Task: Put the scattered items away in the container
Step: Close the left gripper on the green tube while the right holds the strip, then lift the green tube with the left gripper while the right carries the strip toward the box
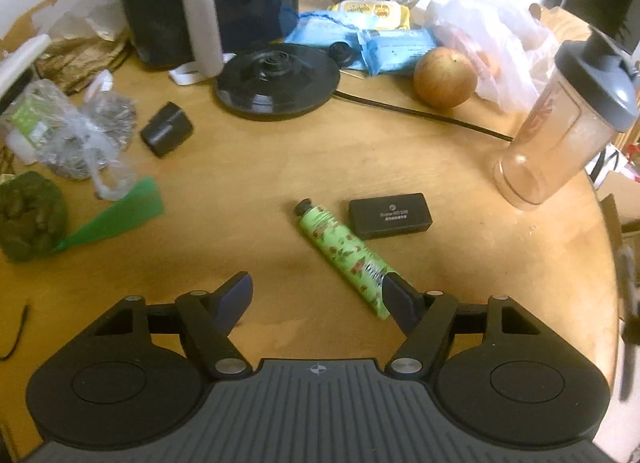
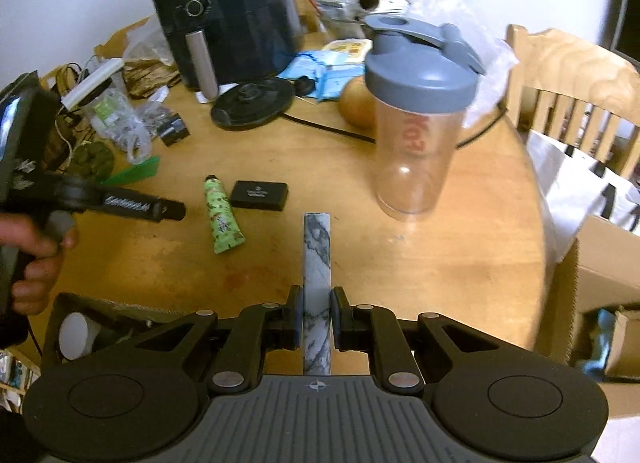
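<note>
A green patterned tube (image 1: 344, 255) lies on the round wooden table (image 1: 260, 167), next to a small black case (image 1: 390, 215). My left gripper (image 1: 318, 295) is open just above the table; its right finger overlaps the tube's near end. My right gripper (image 2: 316, 317) is shut on a grey marbled bar (image 2: 317, 283), held above the table's near edge. The right wrist view also shows the tube (image 2: 221, 215), the case (image 2: 260, 195) and the left gripper (image 2: 160, 209) in a hand. A dark container (image 2: 100, 327) with a white round item sits at the lower left.
A shaker bottle (image 2: 416, 115) stands at the right. A black air fryer (image 2: 228, 19), kettle base (image 1: 278, 77) with cord, apple (image 1: 445, 77), plastic bags, blue packets, a black cube (image 1: 166, 129) and a green card (image 1: 120, 215) crowd the back and left. A chair (image 2: 572, 91) and cardboard boxes stand beyond the right edge.
</note>
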A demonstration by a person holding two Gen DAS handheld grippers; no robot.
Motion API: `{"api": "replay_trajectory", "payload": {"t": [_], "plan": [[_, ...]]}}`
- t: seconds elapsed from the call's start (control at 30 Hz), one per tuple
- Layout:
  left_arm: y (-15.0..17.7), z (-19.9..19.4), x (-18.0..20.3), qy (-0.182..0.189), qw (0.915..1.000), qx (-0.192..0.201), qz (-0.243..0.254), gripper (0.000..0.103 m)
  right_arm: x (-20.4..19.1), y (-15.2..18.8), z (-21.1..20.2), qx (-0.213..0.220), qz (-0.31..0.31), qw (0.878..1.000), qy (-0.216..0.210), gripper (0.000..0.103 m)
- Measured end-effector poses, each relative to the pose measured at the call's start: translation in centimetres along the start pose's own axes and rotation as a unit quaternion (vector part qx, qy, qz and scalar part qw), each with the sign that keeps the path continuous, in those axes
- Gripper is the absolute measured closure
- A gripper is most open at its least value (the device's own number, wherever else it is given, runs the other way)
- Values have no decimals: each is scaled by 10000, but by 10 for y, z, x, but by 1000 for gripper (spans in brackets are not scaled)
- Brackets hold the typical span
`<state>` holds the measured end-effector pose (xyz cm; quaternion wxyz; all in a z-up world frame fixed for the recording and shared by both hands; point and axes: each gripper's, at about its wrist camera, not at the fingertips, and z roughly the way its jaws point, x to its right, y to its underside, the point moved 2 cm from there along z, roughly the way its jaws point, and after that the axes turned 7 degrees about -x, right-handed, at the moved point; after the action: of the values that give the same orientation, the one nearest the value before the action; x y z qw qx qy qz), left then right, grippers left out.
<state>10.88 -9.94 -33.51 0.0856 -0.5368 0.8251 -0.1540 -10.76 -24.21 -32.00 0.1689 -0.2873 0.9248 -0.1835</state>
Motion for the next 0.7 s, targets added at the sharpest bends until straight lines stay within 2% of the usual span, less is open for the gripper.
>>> {"api": "replay_trajectory", "payload": {"t": [0.23,0.33,0.43,0.57,0.7], "plan": [[-15,36,8,-48,9999,-68,-88,35,7,12,-5,-1,189,9997,150,86],[-19,48,12,-91,9997,-248,3,38,10,15,-7,-9,274,9995,172,86],[-21,52,12,2,9996,-253,96,40,12,17,-9,2,300,9994,181,86],[-21,52,13,139,9994,-227,202,59,15,17,-9,16,325,9993,186,86],[-22,55,13,-51,9994,-245,247,60,15,17,-9,28,320,9994,160,86]]}}
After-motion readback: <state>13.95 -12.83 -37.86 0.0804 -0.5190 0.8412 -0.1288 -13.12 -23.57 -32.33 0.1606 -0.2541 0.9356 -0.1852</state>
